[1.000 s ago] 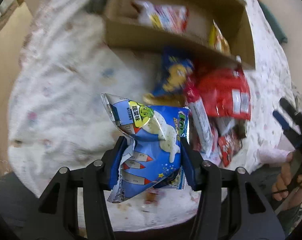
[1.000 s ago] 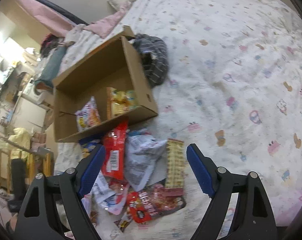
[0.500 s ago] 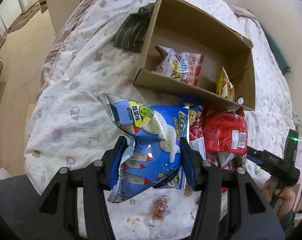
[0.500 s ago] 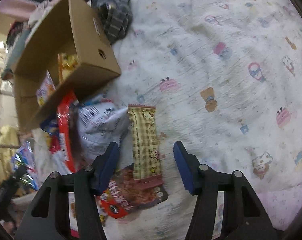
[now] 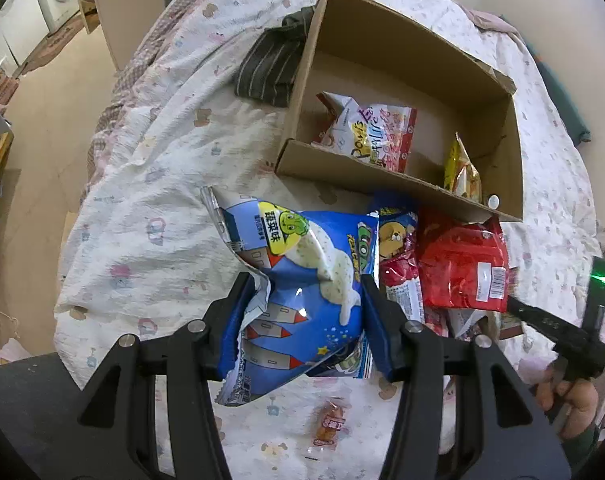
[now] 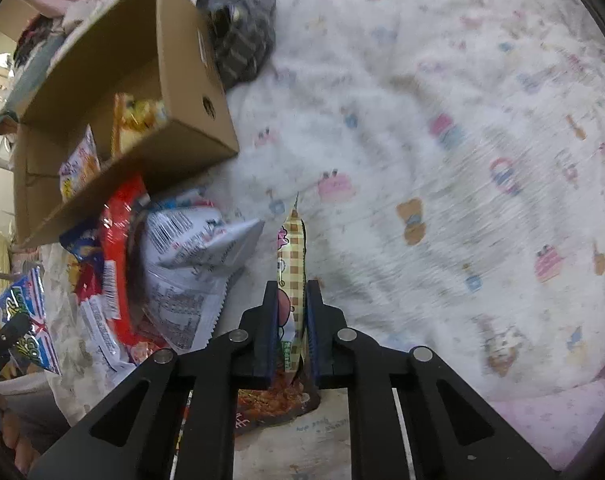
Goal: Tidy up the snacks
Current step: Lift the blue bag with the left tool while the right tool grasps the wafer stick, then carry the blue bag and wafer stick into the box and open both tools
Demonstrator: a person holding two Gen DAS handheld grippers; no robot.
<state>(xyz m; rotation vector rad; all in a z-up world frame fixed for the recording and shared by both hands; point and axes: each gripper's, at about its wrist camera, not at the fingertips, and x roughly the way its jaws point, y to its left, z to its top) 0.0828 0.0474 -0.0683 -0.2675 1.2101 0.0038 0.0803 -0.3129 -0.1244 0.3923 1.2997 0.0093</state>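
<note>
Blue snack bag (image 5: 302,300) clamped in left hand-held gripper (image 5: 310,312), checked snack bar (image 6: 291,276) pinched edge-up in right hand-held gripper (image 6: 289,328)

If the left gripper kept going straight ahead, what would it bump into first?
Probably the cardboard box. The left gripper, shut on the blue bag, points at the box's near wall, over bare bedsheet. Depth is hard to judge.

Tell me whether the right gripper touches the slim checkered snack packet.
Touching: the right wrist view shows the right gripper shut on the slim checkered snack packet, both pads pressing its sides.
</note>
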